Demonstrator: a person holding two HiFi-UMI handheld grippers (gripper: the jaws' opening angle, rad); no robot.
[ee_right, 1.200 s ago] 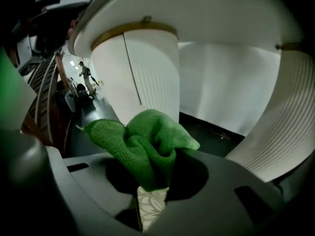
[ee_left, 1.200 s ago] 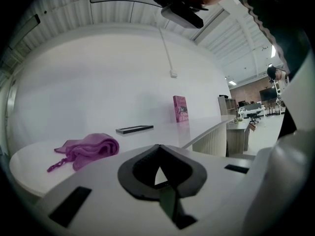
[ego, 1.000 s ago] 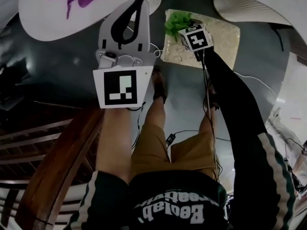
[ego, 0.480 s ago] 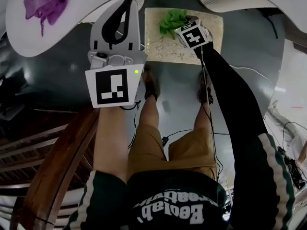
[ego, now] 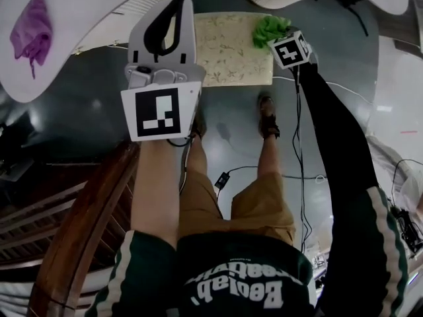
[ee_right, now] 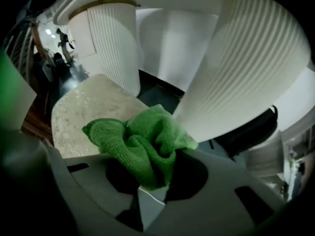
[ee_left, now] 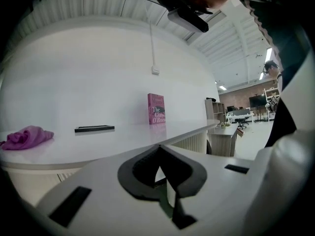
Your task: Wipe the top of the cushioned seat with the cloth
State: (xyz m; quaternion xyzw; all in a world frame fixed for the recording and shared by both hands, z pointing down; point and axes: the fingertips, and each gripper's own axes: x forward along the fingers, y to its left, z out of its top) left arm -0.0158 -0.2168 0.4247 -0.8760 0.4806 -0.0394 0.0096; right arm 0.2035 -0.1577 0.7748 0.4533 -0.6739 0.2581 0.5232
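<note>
The cushioned seat [ego: 228, 48] is a cream, patterned square on the dark floor ahead of the person's feet; in the right gripper view the seat [ee_right: 81, 112] lies to the left. A crumpled green cloth [ego: 269, 28] rests on its far right corner. My right gripper [ego: 276, 37] is shut on the green cloth [ee_right: 142, 144], which bulges out of the right gripper [ee_right: 152, 183]. My left gripper [ego: 173, 5] is held up over the seat's left side, shut and holding nothing. In its own view the left gripper [ee_left: 159, 151] points level at a table.
A white table [ego: 66, 18] at the far left carries a purple cloth [ego: 29, 35], a pink book [ee_left: 156, 109] and a flat black item [ee_left: 94, 128]. White ribbed pedestals [ee_right: 241, 73] stand behind the seat. Cables [ego: 301, 144] trail on the floor. A wooden rail [ego: 86, 230] runs at left.
My right gripper has dragged the green cloth rightward along the seat's far edge, from the left corner to the right corner. The left gripper has stayed raised and shut.
</note>
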